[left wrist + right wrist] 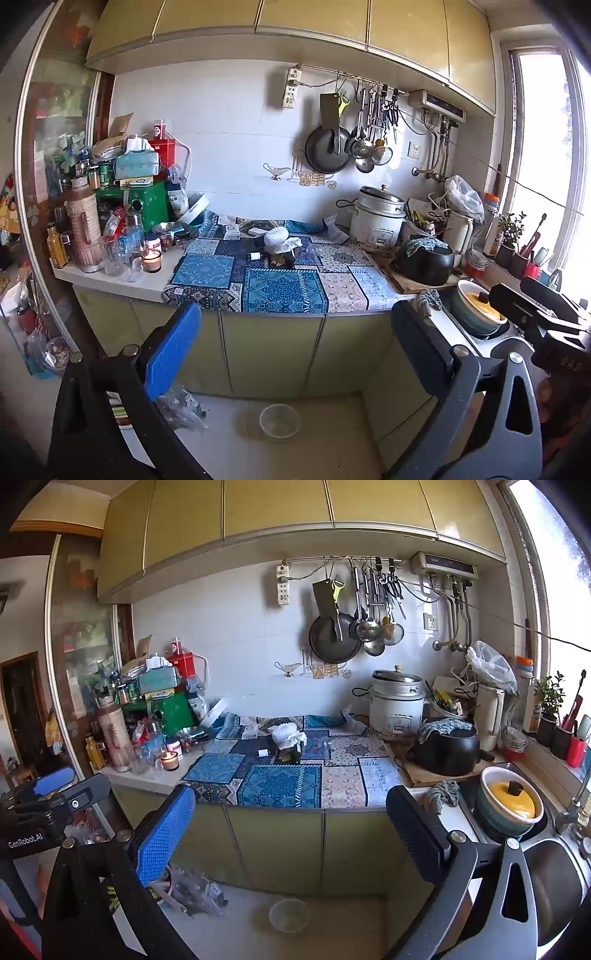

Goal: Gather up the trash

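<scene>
Both grippers hang back from the counter, tilted down a little, nothing in either. Left gripper [291,354] gapes wide and empty; right gripper [291,834] likewise, just to its right. Ahead and above them, on the patchwork cloth [284,291], sits a crumpled white paper wad [277,236] with a small bottle [255,255] lying on its side left of it. Lower, a clear plastic bowl [280,421] rests on the floor, dead ahead between the left fingers. My guess: bowl is the nearer pick.

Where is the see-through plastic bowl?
In both views, the plastic bowl sits on the floor before the green cabinets, right of crumpled plastic bags.
</scene>
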